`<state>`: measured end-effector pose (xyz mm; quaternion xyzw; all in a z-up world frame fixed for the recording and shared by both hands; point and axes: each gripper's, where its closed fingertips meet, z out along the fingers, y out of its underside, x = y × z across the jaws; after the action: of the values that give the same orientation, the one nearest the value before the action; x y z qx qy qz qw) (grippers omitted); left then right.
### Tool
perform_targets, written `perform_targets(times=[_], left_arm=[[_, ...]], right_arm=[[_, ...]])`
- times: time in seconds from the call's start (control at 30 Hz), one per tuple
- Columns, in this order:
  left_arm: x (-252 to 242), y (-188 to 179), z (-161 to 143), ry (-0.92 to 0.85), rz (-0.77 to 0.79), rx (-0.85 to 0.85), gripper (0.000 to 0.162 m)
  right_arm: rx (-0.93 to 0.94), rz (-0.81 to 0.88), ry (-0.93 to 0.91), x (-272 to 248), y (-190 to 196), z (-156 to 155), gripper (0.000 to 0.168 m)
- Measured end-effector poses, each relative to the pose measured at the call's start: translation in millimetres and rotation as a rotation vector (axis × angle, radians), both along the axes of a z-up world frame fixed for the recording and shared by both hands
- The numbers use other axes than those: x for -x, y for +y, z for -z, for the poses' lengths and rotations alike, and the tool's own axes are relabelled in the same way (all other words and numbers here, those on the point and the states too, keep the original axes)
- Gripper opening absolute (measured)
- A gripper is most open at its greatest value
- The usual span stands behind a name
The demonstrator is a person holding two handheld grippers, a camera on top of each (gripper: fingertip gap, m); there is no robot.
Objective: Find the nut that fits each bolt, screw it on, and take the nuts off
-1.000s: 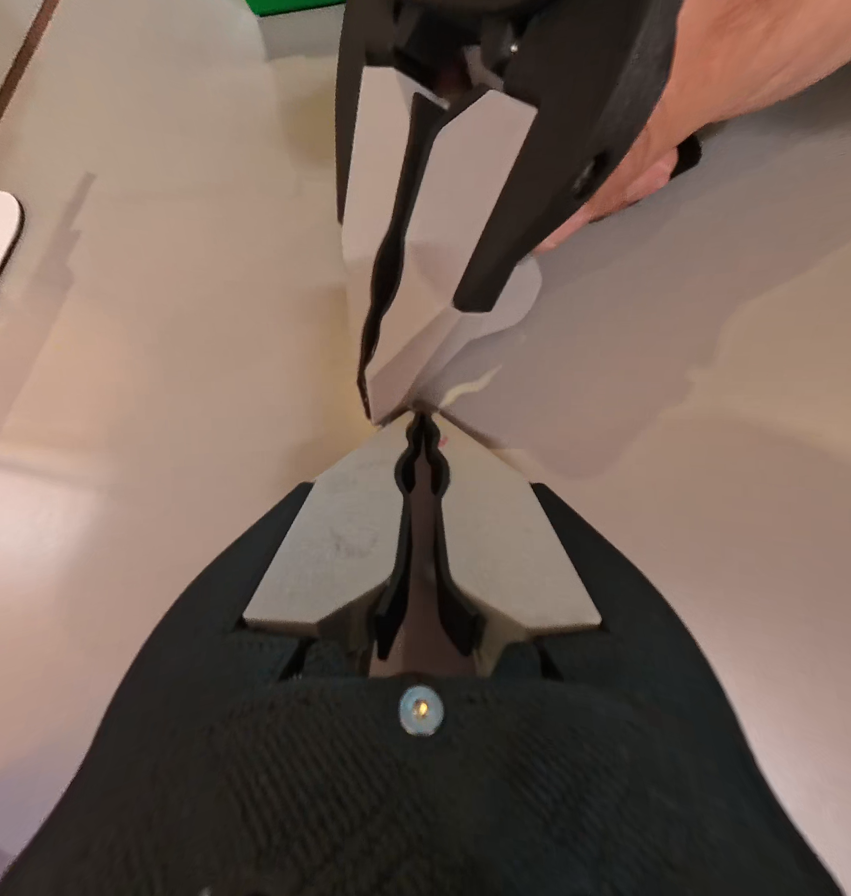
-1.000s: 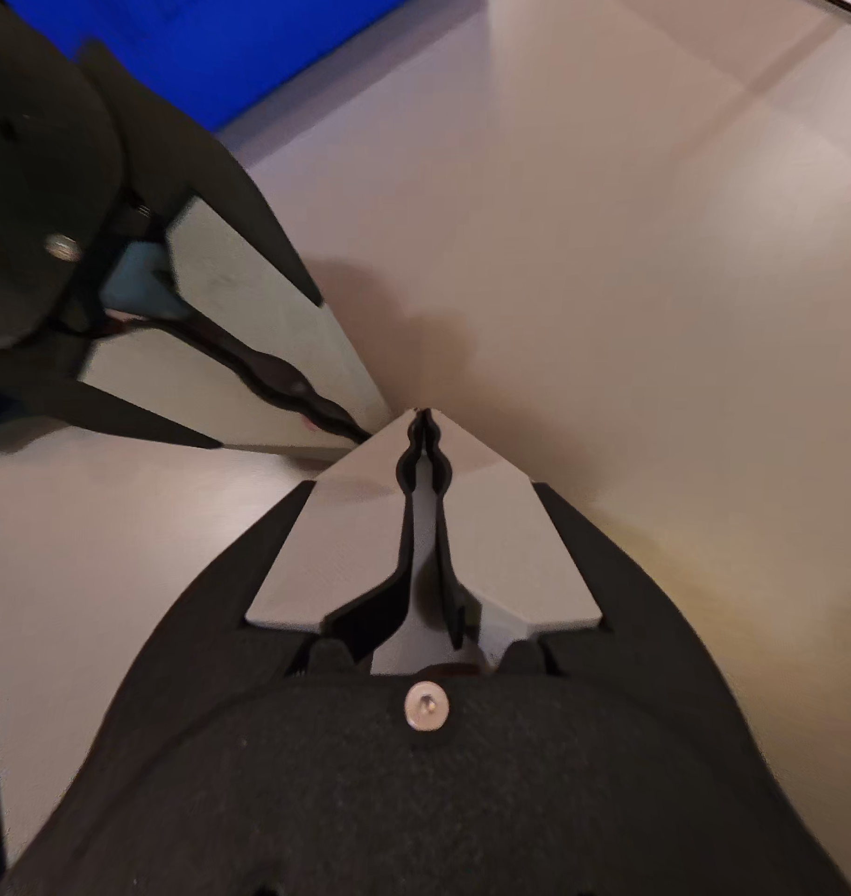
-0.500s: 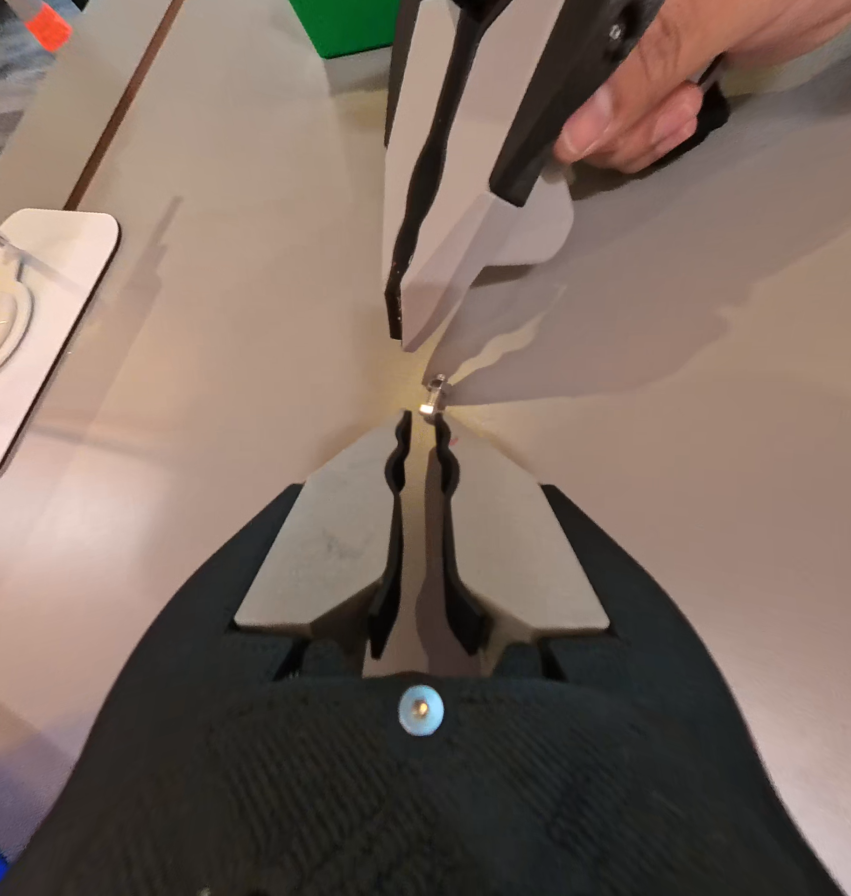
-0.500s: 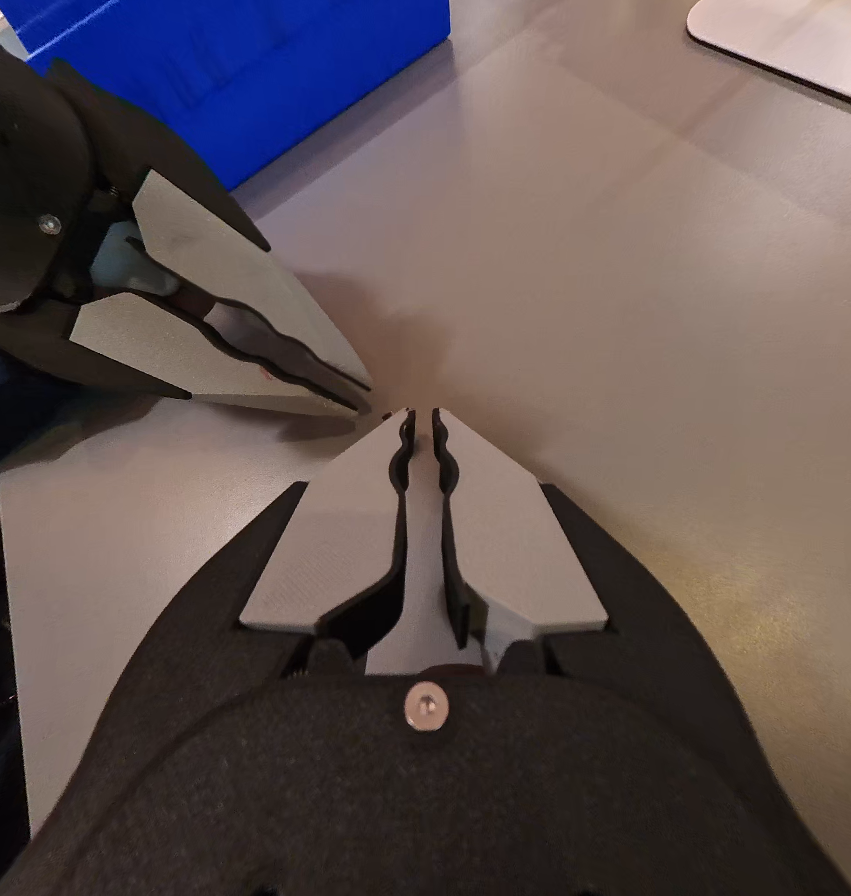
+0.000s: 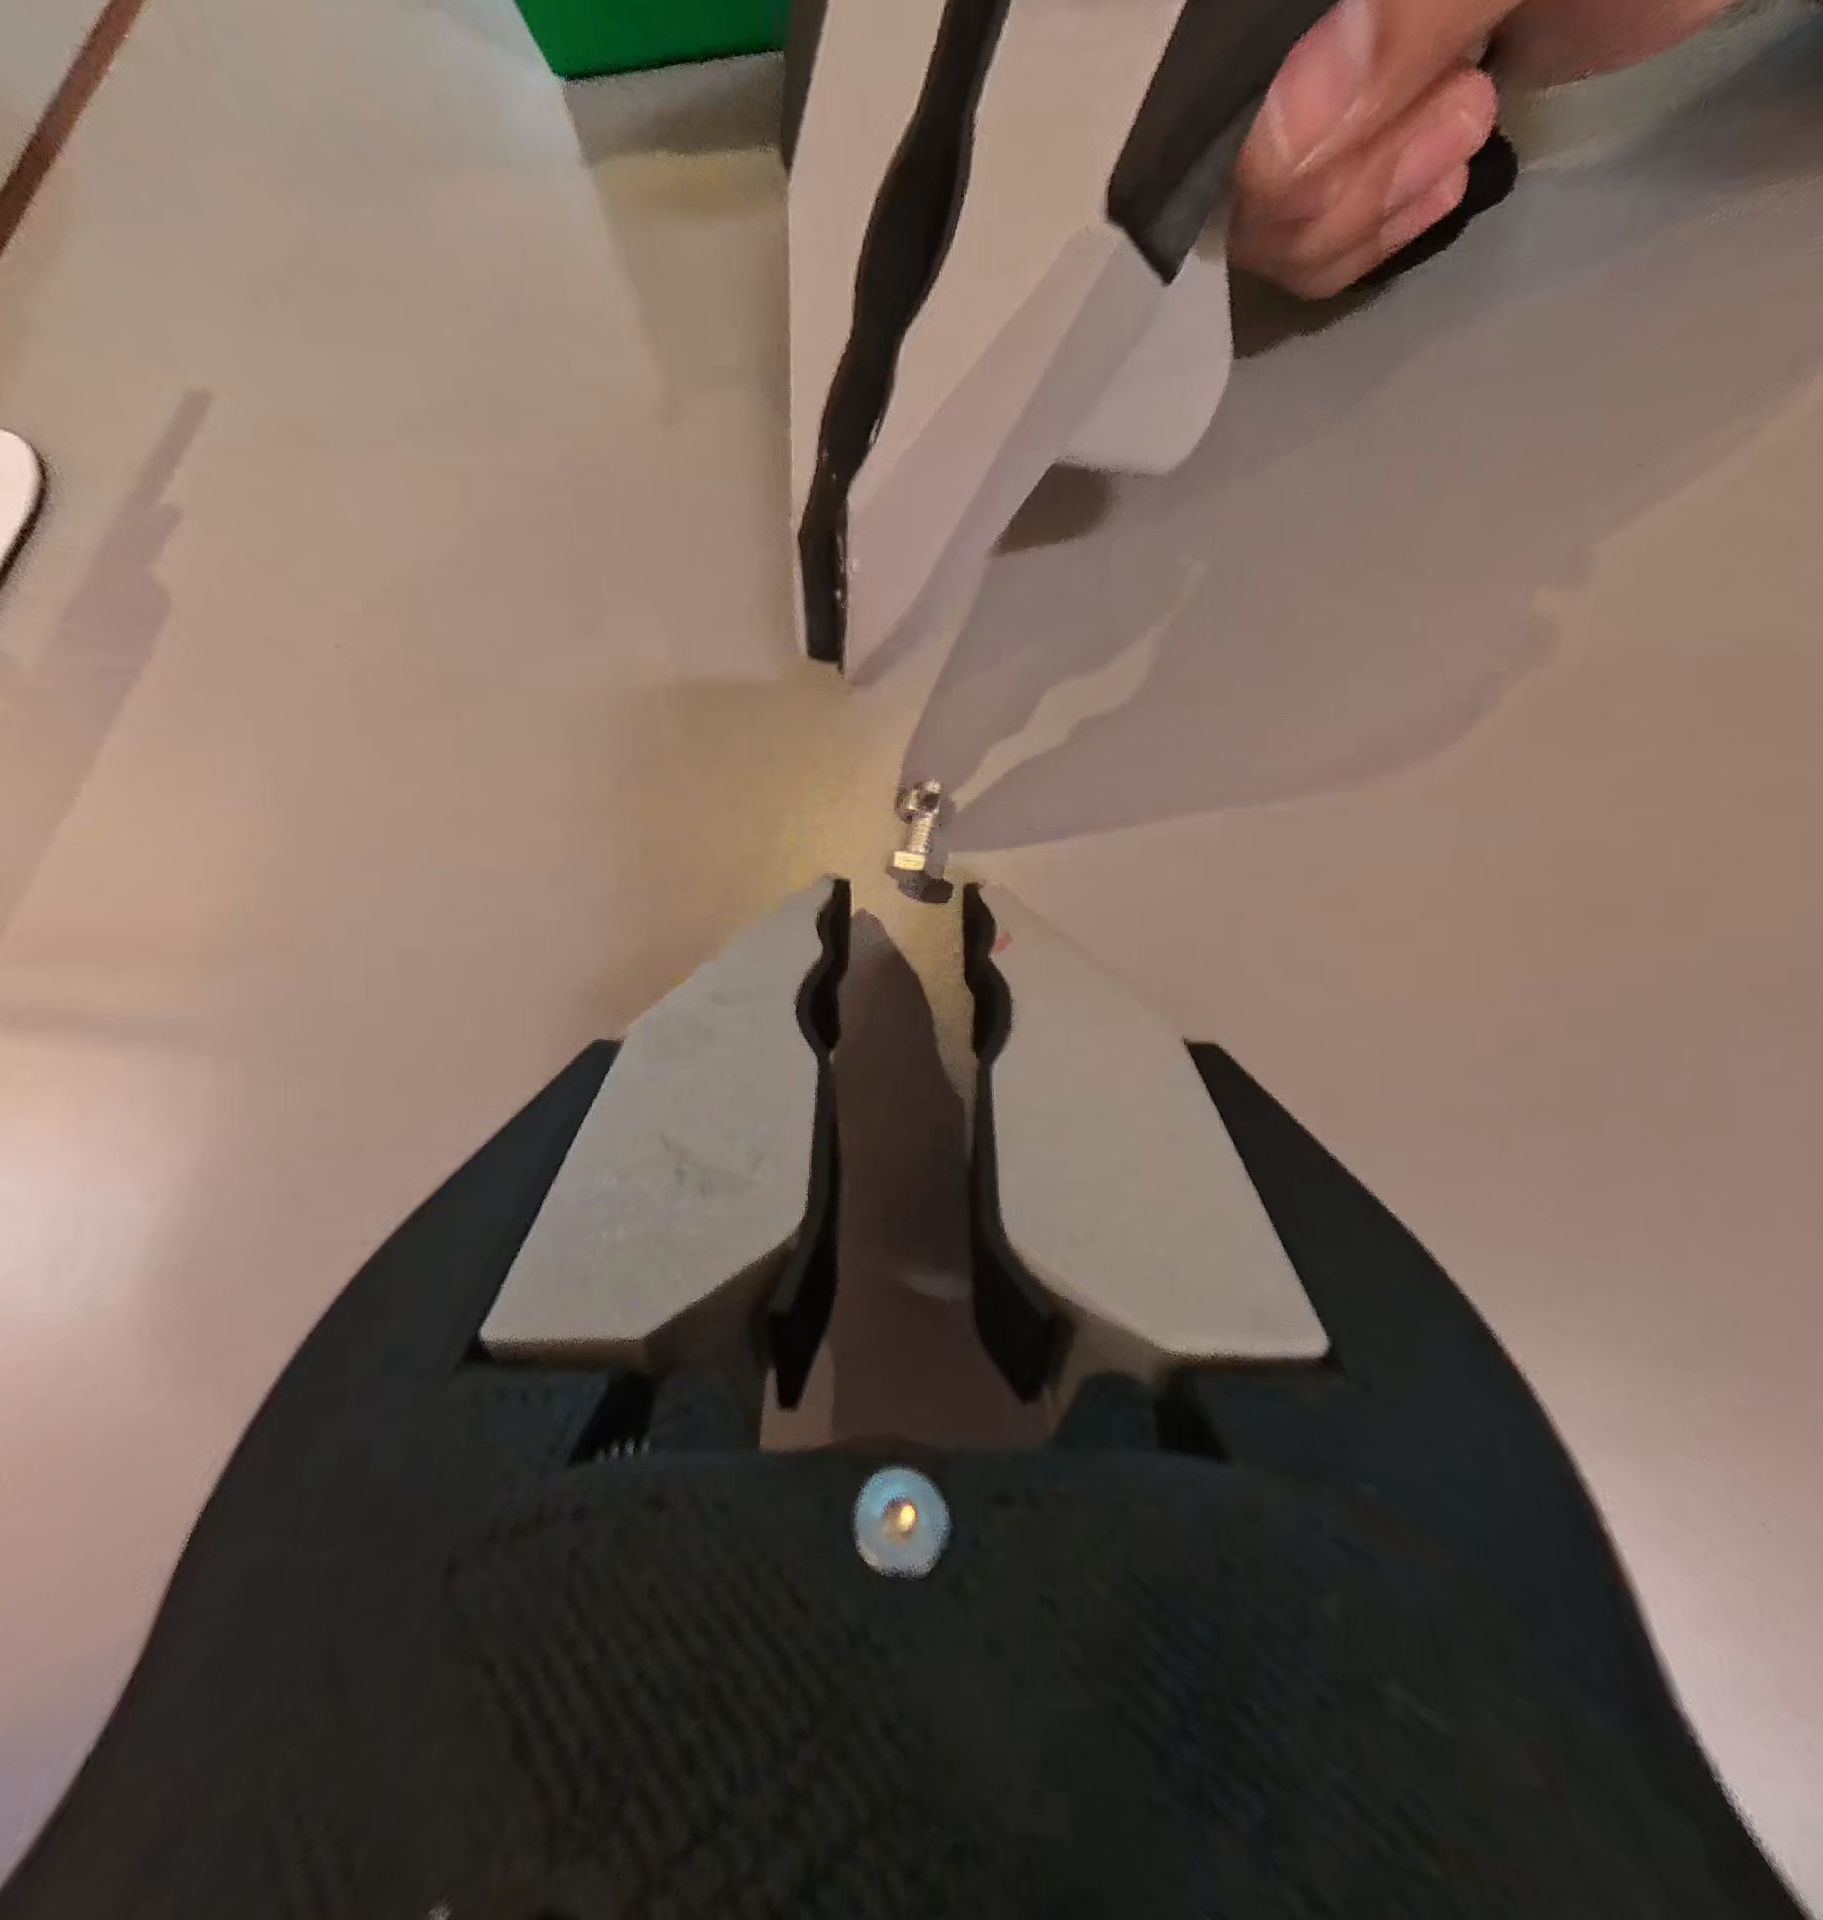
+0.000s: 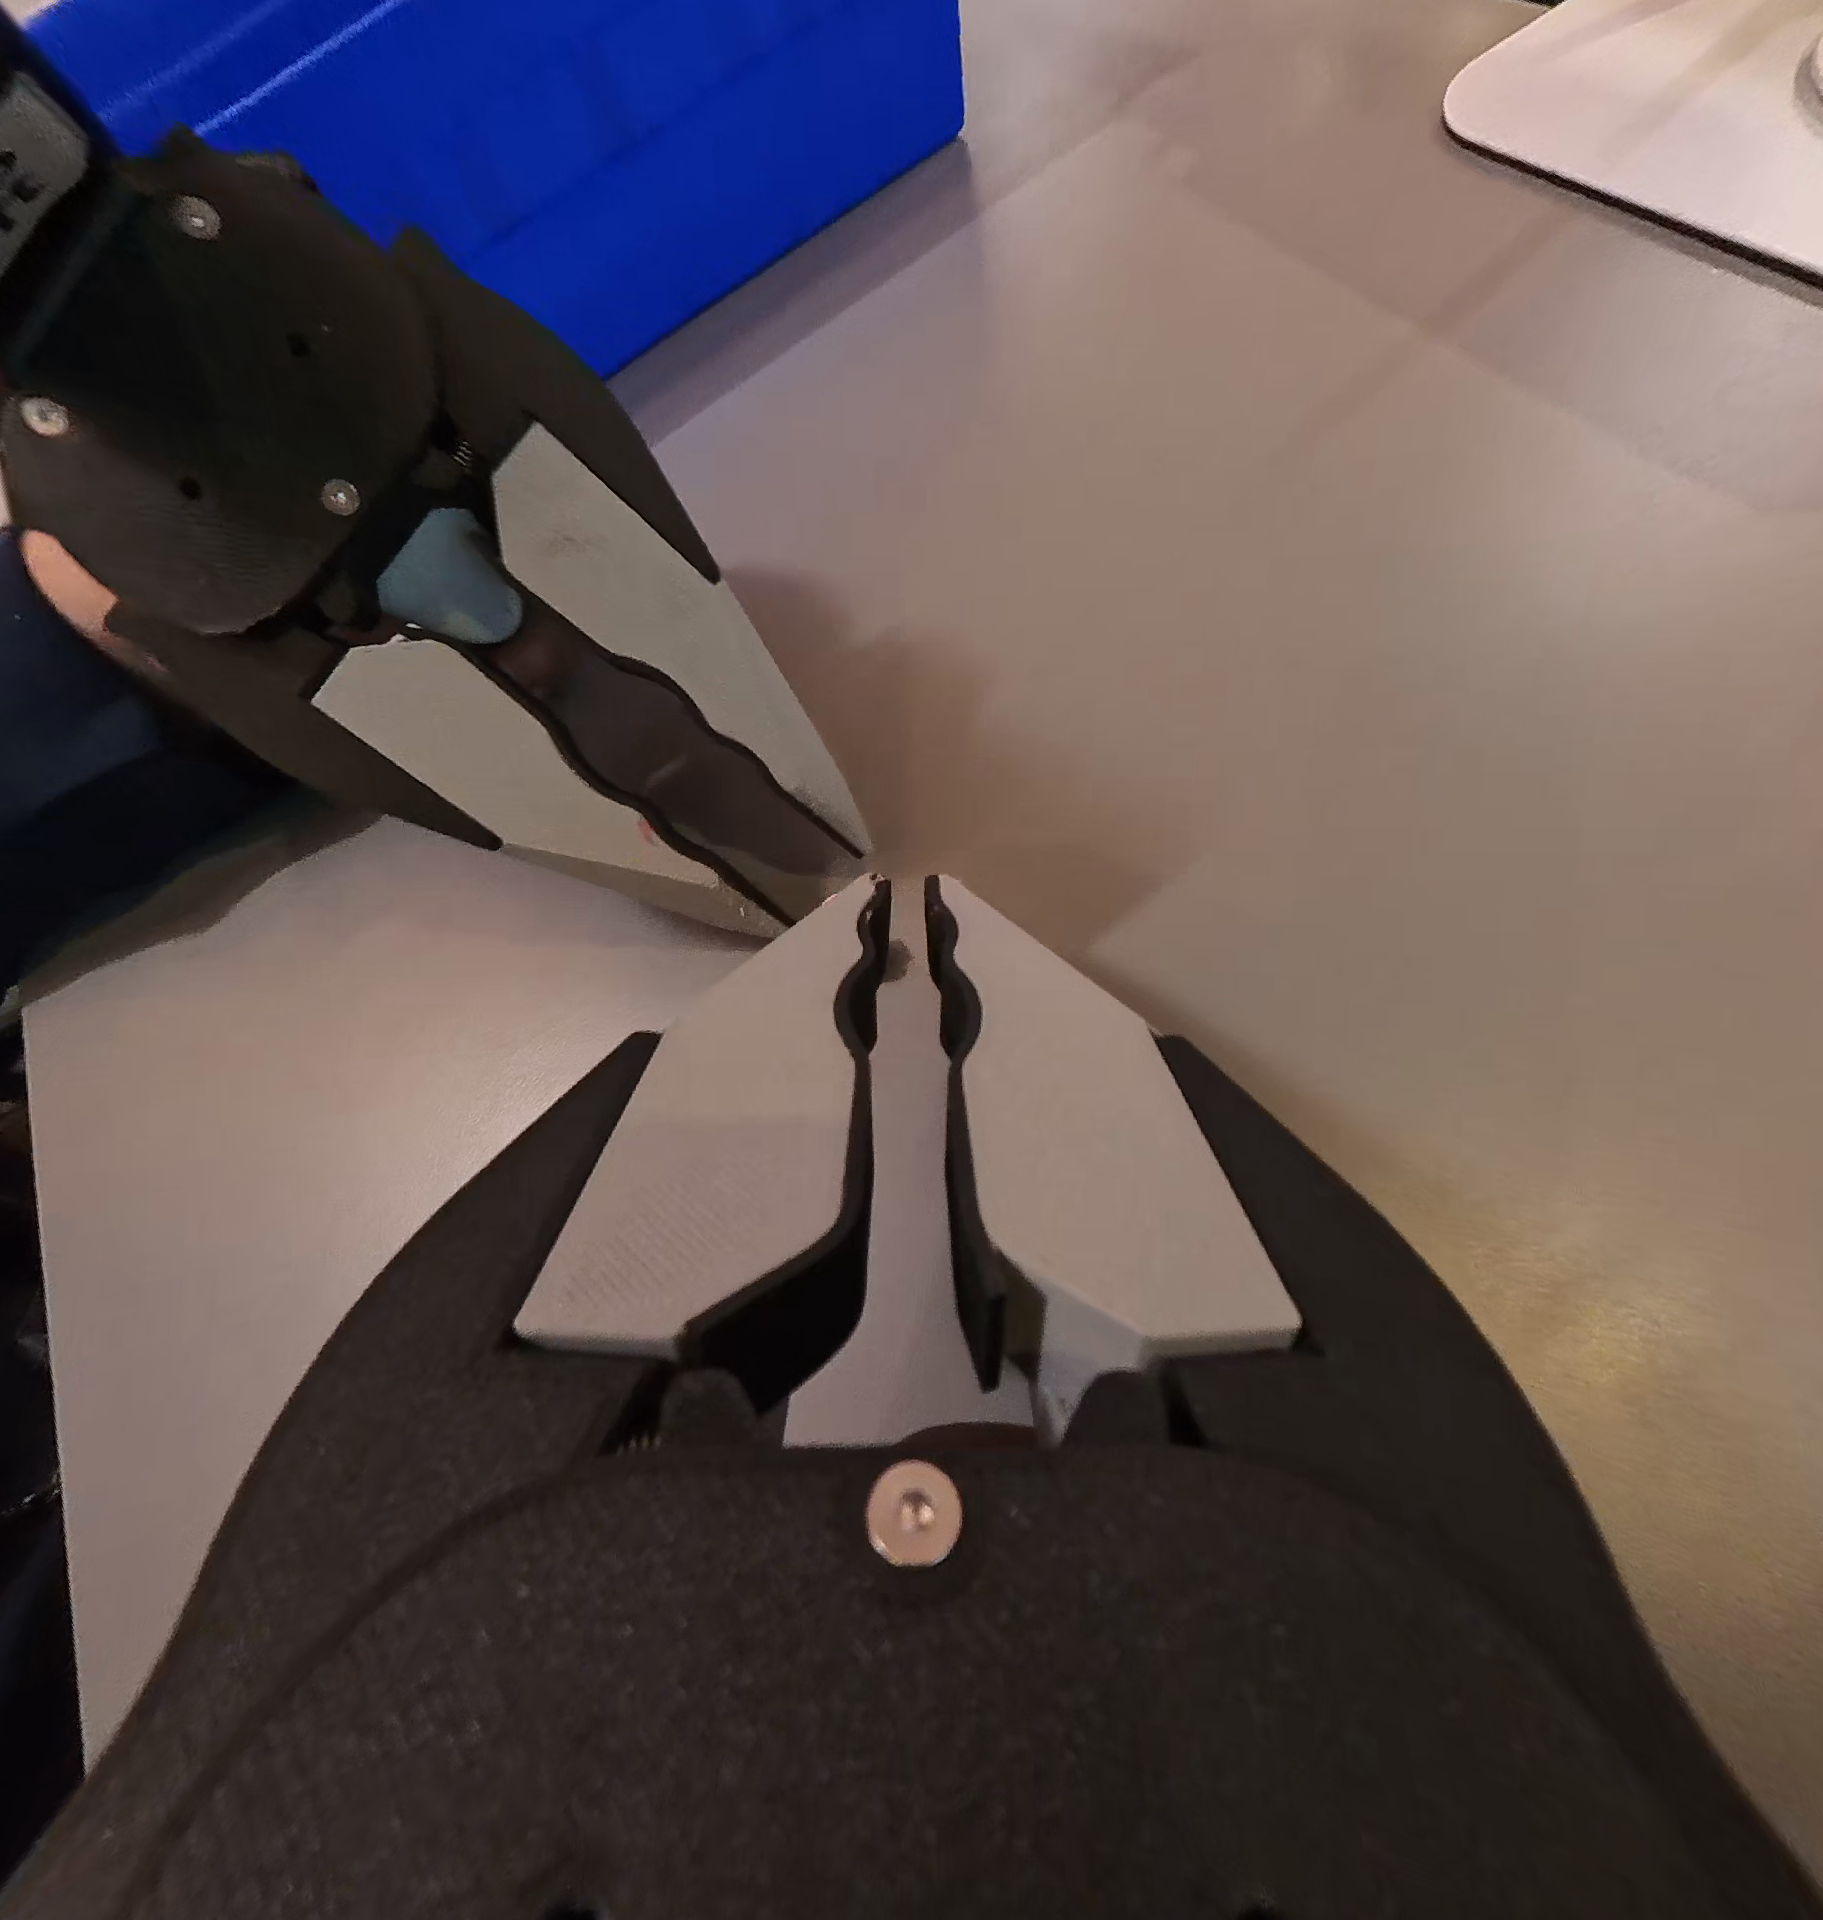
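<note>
My left gripper (image 5: 902,899) has its jaws spread a bit, holding nothing. The little bolt (image 5: 917,840) lies on the bench (image 5: 367,623) just past them. My right gripper (image 6: 907,894) sits close, jaws slightly apart too, empty.

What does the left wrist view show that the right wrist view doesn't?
Only the left wrist view shows the small bolt with a nut on it, lying on the table just ahead of the open left gripper, plus a green box and the hand holding the other tool. Only the right wrist view shows a blue bin. Both show the two grippers, tips close together, and a white board.
</note>
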<state>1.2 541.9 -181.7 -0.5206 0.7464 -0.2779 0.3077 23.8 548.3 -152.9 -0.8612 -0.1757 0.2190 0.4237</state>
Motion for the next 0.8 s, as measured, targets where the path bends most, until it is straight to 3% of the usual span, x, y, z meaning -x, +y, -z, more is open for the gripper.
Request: perform_targets(times=[0.37,0.8], left_arm=[[2.1,-5.4,-2.5,0.005,0.159,0.082,0.016],[-5.9,-3.9,2.8,0.022,0.176,0.023,0.008]], right_arm=[[-0.006,0.0,0.012,-1.6,-0.5,-3.4,0.003],[0.003,-0.004,0.014,-0.8,-0.8,-1.8,0.003]])
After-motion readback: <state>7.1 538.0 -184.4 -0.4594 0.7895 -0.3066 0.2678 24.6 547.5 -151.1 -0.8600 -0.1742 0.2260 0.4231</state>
